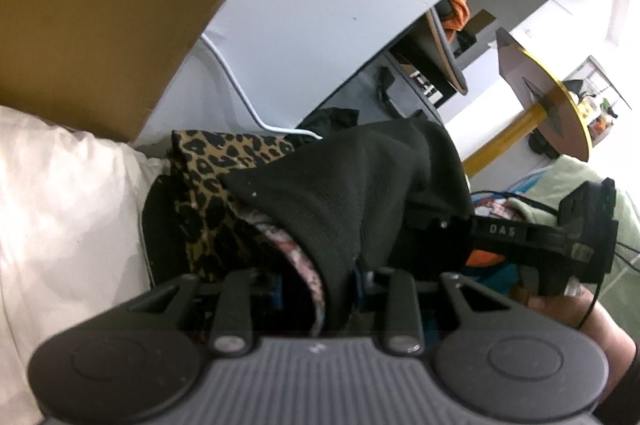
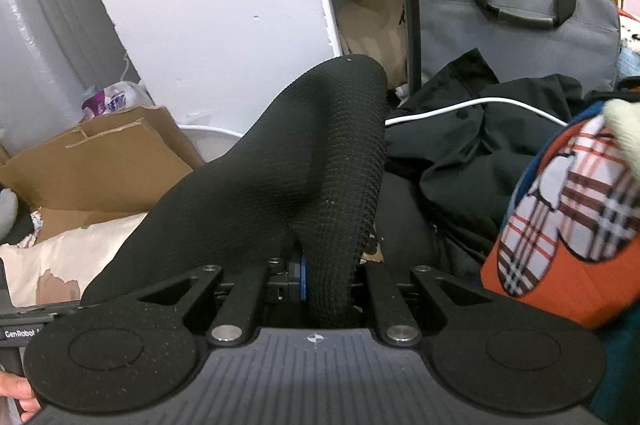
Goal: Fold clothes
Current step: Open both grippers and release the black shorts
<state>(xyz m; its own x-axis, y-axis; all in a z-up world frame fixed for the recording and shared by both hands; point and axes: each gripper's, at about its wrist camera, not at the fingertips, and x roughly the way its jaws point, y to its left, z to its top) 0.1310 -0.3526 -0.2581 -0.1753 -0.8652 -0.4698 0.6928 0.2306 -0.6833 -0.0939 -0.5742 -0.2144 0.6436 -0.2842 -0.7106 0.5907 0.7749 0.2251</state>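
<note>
Black waffle-knit garment (image 2: pixel 280 165), bunched, pinched by left tool (image 1: pixel 320 289) and right tool (image 2: pixel 326 285).

My left gripper (image 1: pixel 318 285) has a matte black shell: two round discs at the near corners, each stamped with a shallow circle, and a grey ribbed plate between them bearing a small white mark. Two black linkage bars run forward, each pinned by a silver screw, and blue pads (image 1: pixel 357 285) line the fingers' inner faces.

My right gripper (image 2: pixel 326 285) is built the same — speckled black discs, grey ribbed plate with a white crosshair mark, silver screws, a blue pad (image 2: pixel 303 279). From the left wrist view its black side shows white letters "DAS" and thin black cables trailing off.
</note>
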